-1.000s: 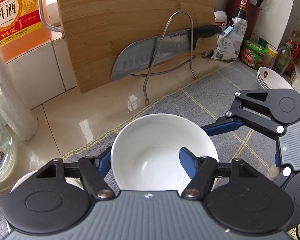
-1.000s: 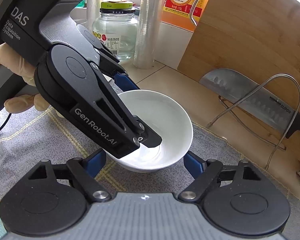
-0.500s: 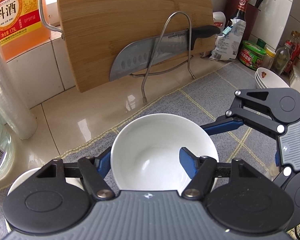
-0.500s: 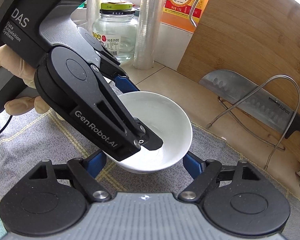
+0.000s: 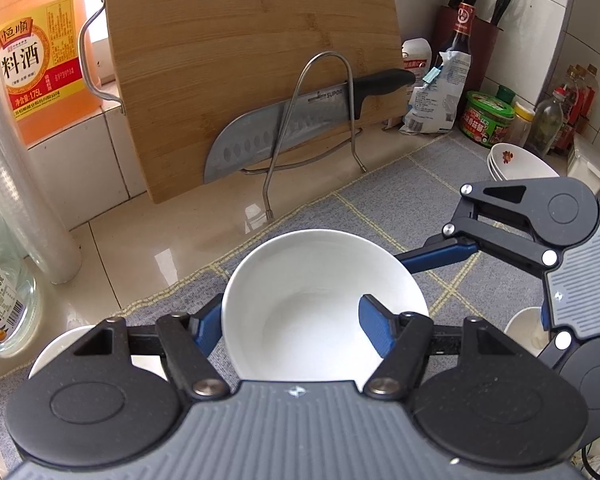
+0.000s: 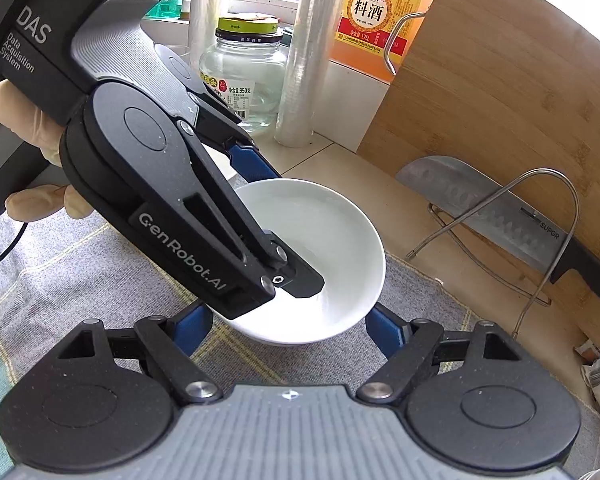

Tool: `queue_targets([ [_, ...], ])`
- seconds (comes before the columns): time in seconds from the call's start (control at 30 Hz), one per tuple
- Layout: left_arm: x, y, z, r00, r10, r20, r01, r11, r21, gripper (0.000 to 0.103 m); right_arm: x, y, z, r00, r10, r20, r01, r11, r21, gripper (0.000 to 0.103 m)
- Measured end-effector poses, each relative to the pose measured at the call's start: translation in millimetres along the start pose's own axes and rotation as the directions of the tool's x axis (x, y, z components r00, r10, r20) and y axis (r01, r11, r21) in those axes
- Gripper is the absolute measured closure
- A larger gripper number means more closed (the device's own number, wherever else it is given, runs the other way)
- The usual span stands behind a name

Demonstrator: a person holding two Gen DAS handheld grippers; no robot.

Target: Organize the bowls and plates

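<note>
Left gripper pinches the white bowl across its wall, one pad inside and one outside; whether it hangs just over the grey mat or rests there I can't tell. Right gripper is spread wide beside it, gripping nothing. To do this well I should keep the bowl level, hold firmly since glazed ceramic slips, and steer clear of my right fingers close by its rim. I judge it belongs with the stacked bowls at the far right. Behind stand a cutting board, a knife on a wire rack, and bottles, all near enough to knock.
</note>
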State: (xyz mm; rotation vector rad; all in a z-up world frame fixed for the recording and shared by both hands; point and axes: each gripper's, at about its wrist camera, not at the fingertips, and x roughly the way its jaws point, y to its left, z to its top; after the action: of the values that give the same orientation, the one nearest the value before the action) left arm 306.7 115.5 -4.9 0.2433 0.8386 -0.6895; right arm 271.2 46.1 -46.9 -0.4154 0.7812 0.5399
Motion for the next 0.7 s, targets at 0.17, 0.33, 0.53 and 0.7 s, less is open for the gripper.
queue_targets([
  [0.17,-10.9,-14.7,-0.7,1.0,0.01,0.009,-0.01,1.0,0.014,0.034,-13.5,5.7,-6.3,1.0,-0.001,0.002,0.001,1.0,-0.006,0.016],
  [0.33,-23.9,-28.0,-1.4,0.999,0.02,0.031,-0.021,0.999,0.031,0.034,-29.1,11.6,-12.2,1.0,-0.009,0.015,0.009,1.0,-0.011,0.016],
  [0.53,-35.6,-42.3,-1.7,0.999,0.027,0.044,-0.028,0.999,0.041,0.034,-42.1,15.4,-20.2,1.0,-0.011,0.027,0.011,1.0,-0.006,0.016],
  [0.7,-43.5,-52.0,-2.7,0.998,0.027,0.05,-0.03,0.998,0.048,0.034,-51.7,18.4,-25.6,0.999,-0.005,0.033,0.005,1.0,-0.003,0.016],
])
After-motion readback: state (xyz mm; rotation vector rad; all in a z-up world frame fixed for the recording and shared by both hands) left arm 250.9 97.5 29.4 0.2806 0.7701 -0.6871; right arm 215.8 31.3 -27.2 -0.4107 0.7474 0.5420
